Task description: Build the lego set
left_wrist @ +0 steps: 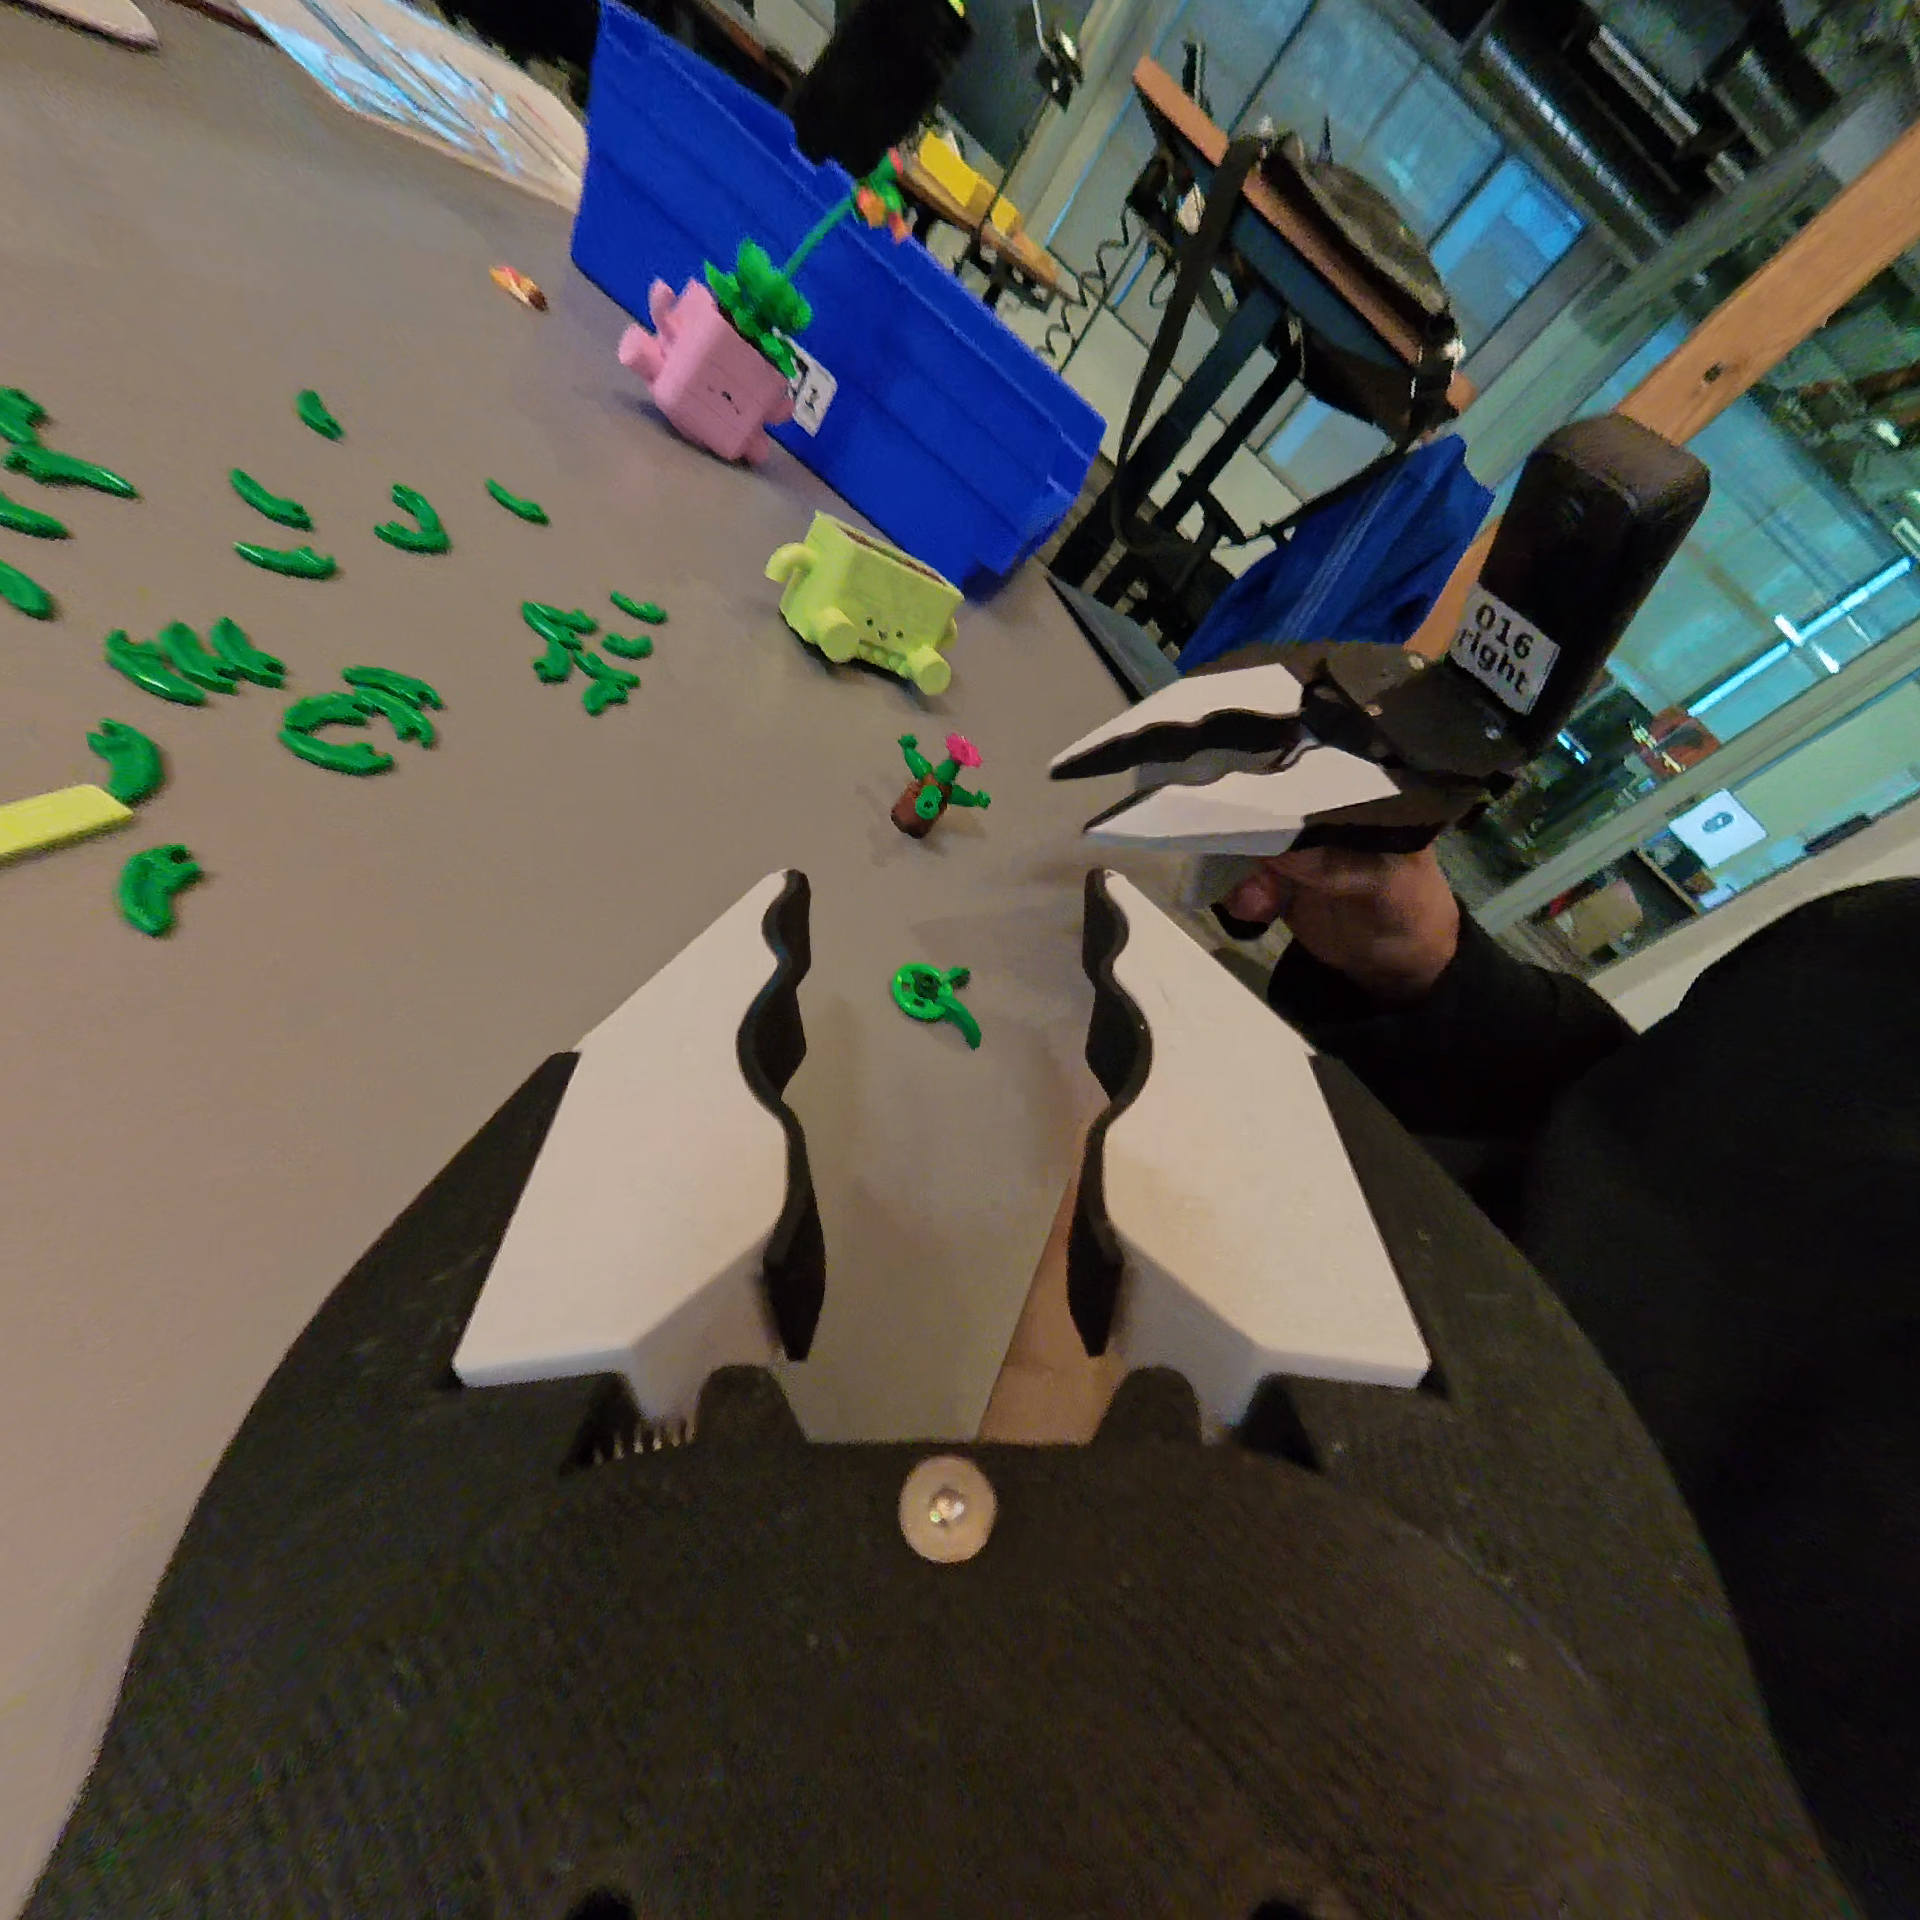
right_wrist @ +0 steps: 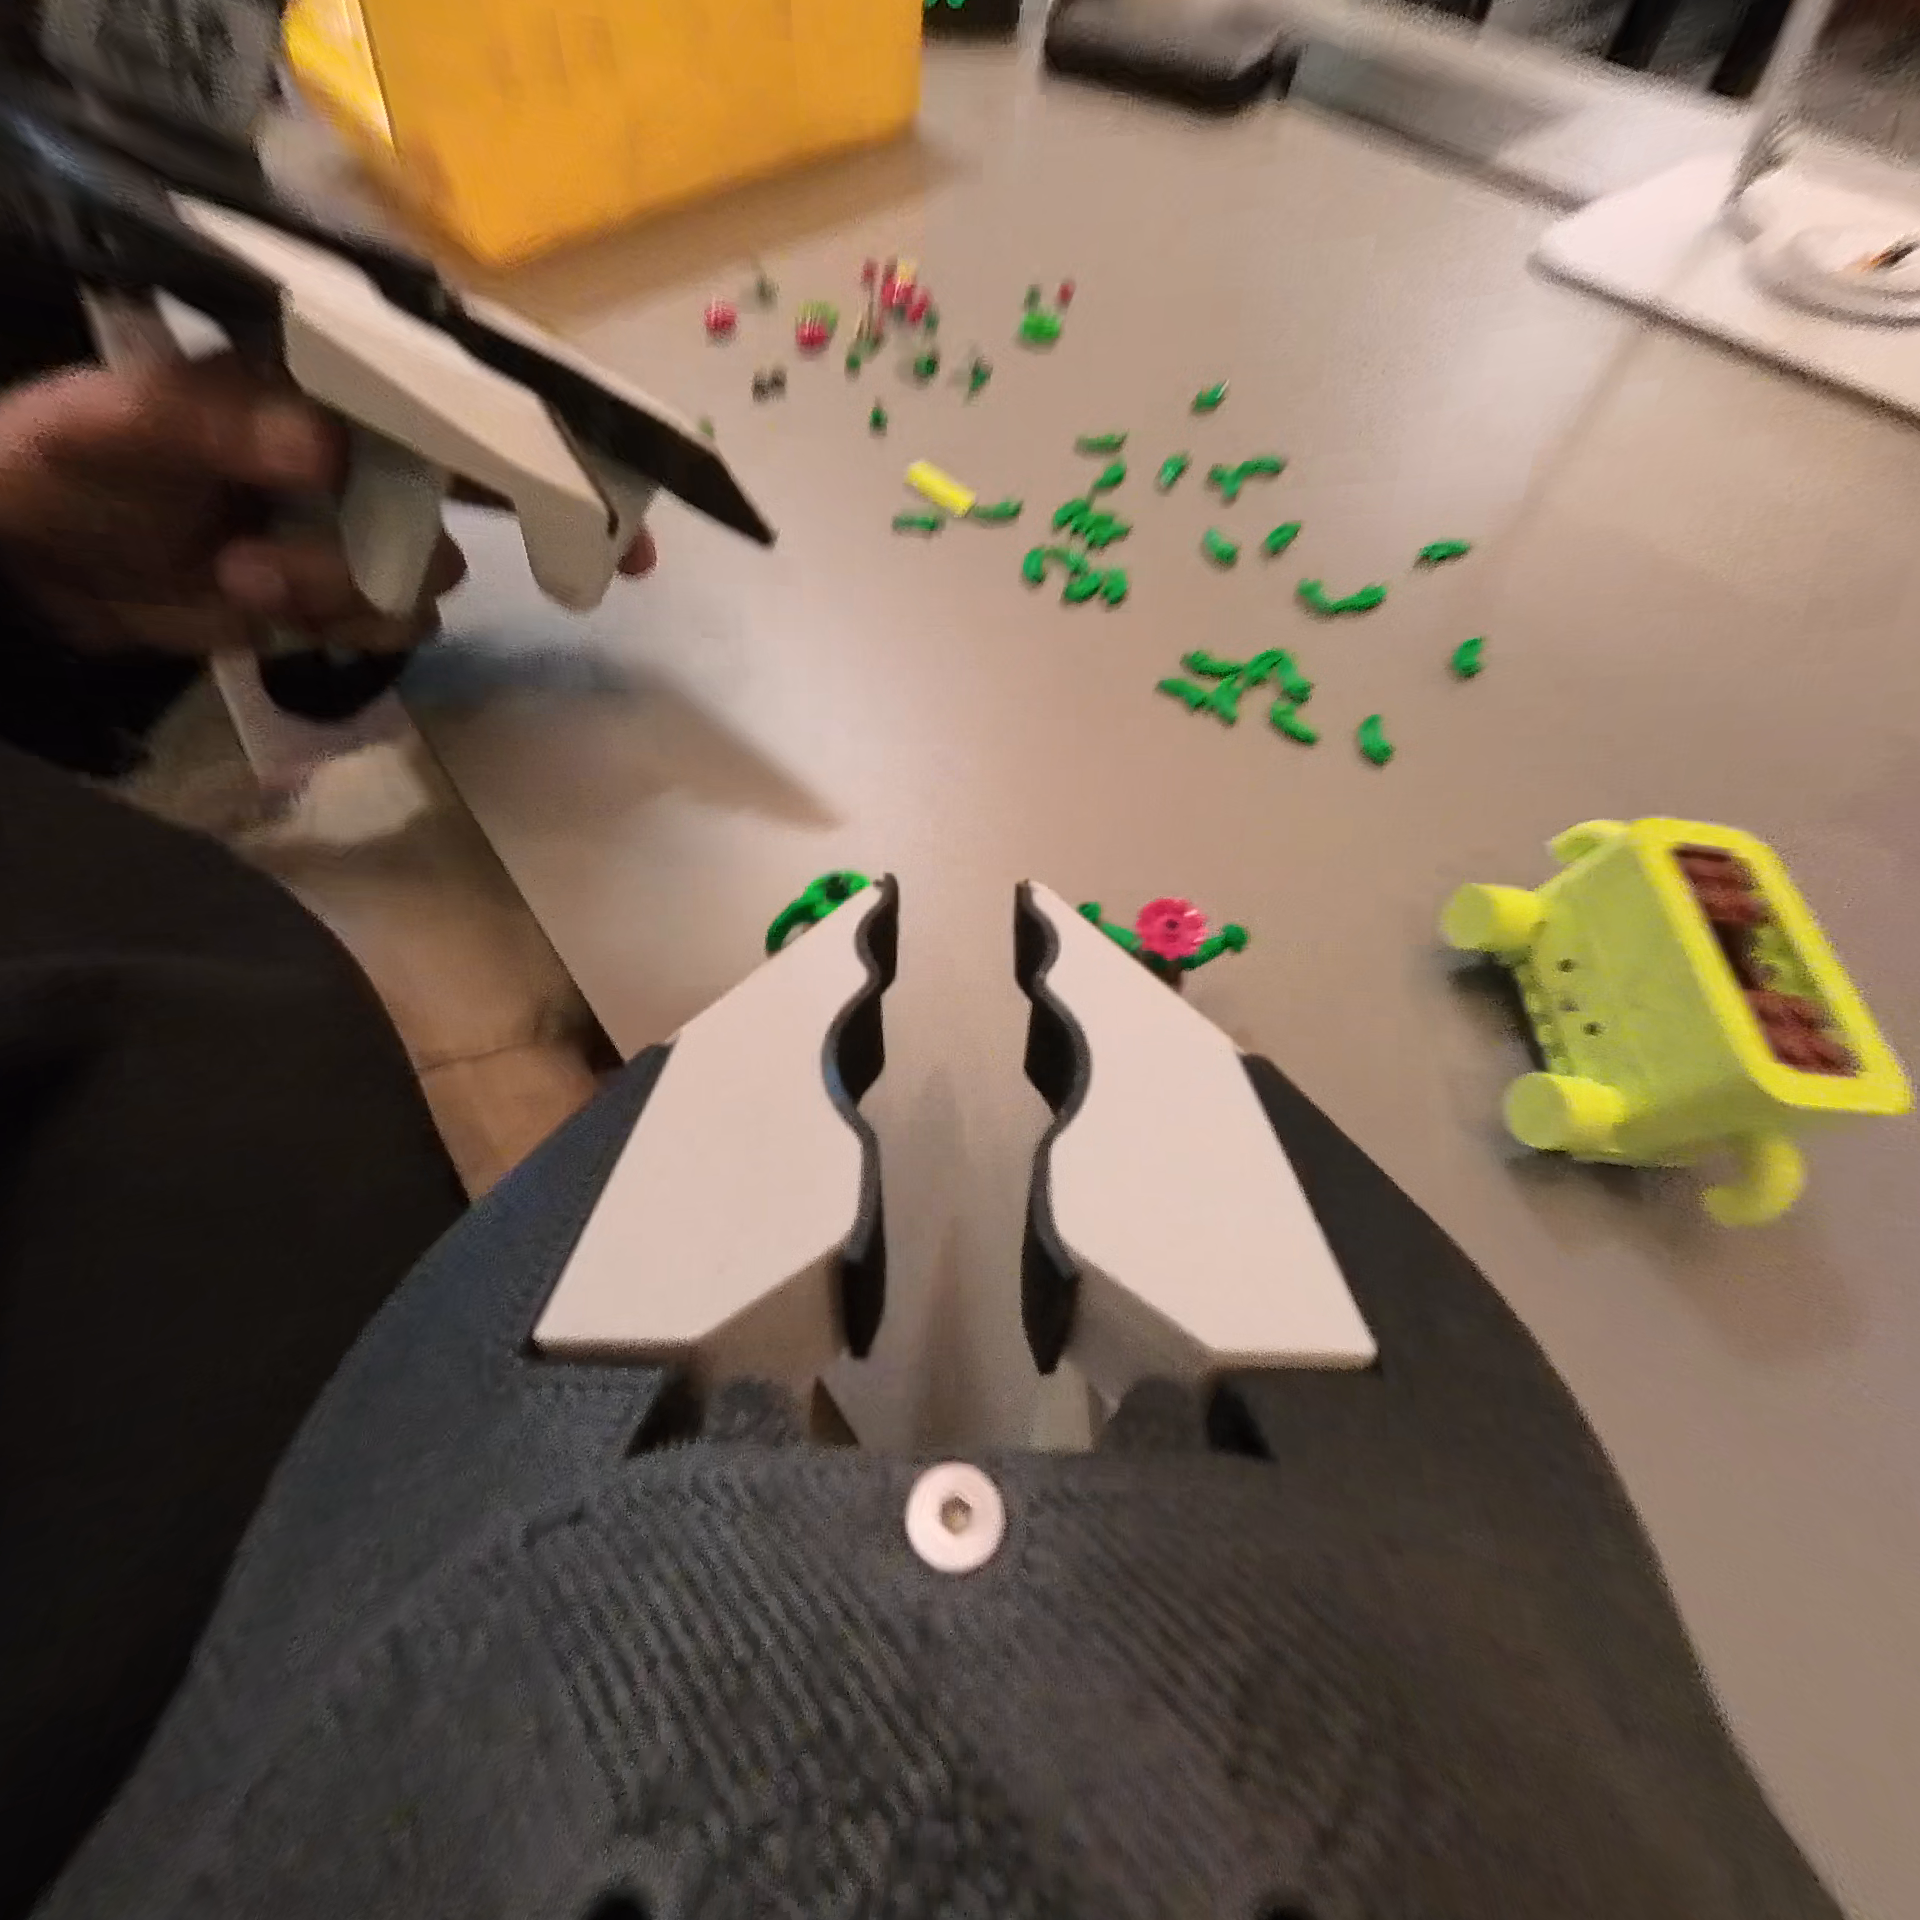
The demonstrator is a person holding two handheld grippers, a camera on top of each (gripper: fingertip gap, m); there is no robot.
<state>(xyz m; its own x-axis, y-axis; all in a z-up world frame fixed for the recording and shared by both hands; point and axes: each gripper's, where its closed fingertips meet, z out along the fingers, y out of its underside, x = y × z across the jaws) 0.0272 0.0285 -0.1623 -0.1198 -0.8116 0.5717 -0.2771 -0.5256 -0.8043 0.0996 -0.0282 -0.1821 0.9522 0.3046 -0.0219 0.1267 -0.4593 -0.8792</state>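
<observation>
Two tools hang empty over the table (left_wrist: 312, 1039): left tool (left_wrist: 945, 883) gaping wide, right tool (right_wrist: 956, 894) narrowly parted; a green curled piece (left_wrist: 930, 997) lies just ahead, a small flowered plant build (left_wrist: 935, 784) beyond; I'd lower slowly, straddle the piece squarely, then pinch gently.

right wrist view all motion-smeared. green curl piece (right_wrist: 821, 902) half hidden behind own left finger, little pink-flower cactus (right_wrist: 1169, 930) partly behind right one. tiny bits (right_wrist: 883, 312) at 12 o'clock too blurry to tell. yellow bin (right_wrist: 644, 114) and yellow-green strip (left_wrist: 52, 821) cut by frame edges.
</observation>
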